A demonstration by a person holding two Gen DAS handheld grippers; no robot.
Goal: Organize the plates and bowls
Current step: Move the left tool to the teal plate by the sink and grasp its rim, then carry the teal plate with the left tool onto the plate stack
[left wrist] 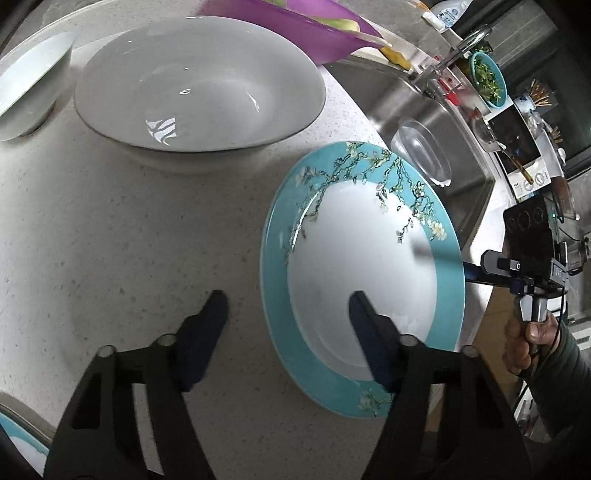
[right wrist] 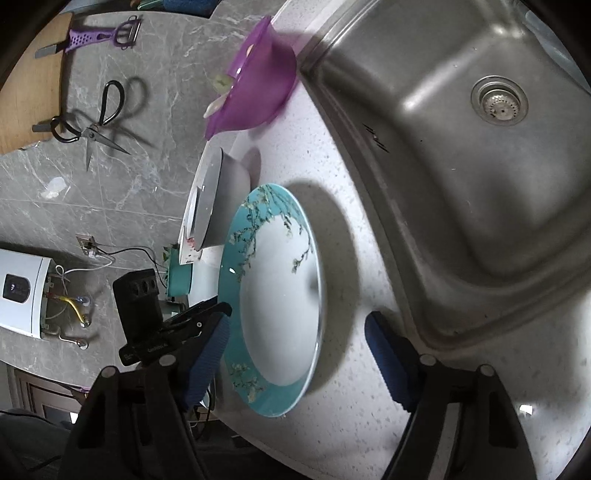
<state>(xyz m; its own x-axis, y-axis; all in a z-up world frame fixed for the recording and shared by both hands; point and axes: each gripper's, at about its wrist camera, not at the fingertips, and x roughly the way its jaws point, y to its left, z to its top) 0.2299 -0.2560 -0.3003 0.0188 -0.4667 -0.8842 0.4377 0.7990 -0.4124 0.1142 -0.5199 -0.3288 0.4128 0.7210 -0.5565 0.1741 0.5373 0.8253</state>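
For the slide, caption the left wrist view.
Open left gripper hovering over the blue floral plate beside a white bowl.

The left wrist view looks steeply down onto the speckled counter [left wrist: 129, 229] from close above, facing the turquoise plate [left wrist: 364, 273] with the sink [left wrist: 424, 122] beyond it. The right wrist view sits just as near on the plate's [right wrist: 273, 295] other side, rolled sideways, the sink [right wrist: 461, 177] right of it. Both share the plate, the white bowl [left wrist: 199, 92] [right wrist: 221, 206] and the purple bowl [left wrist: 295, 29] [right wrist: 255, 88] behind it.
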